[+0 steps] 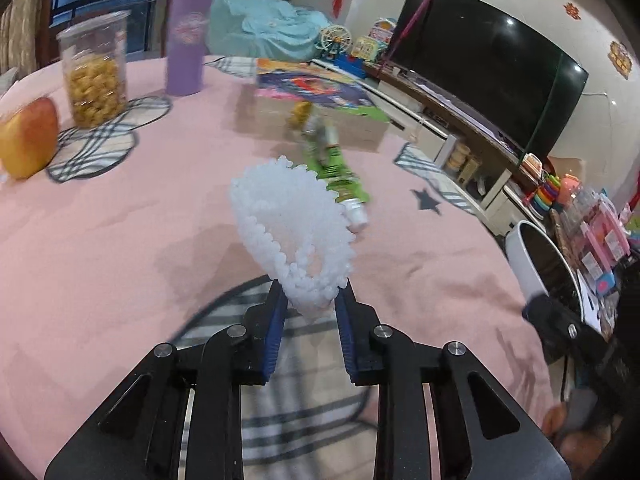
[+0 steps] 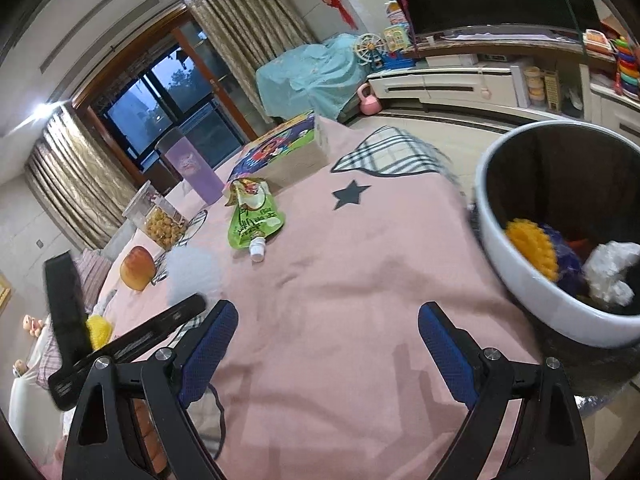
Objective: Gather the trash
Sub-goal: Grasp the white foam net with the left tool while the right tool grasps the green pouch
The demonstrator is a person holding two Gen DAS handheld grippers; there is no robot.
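Note:
My left gripper (image 1: pixel 310 294) is shut on a white foam fruit net (image 1: pixel 292 224) and holds it above the pink tablecloth; the net shows blurred in the right wrist view (image 2: pixel 192 268). A green spouted pouch (image 1: pixel 334 168) lies on the cloth beyond it, also in the right wrist view (image 2: pixel 254 220). My right gripper (image 2: pixel 326 320) is open and empty above the cloth. A white trash bin (image 2: pixel 520 276) stands just right of it at the table's edge, holding a yellow net, a purple wrapper and white trash. The bin also shows at the right in the left wrist view (image 1: pixel 524 264).
On the table stand a purple tumbler (image 1: pixel 186 44), a jar of yellow snacks (image 1: pixel 96 76), an apple (image 1: pixel 26 142) and a colourful box (image 1: pixel 320 96). A TV and toy shelves lie beyond the table's right edge.

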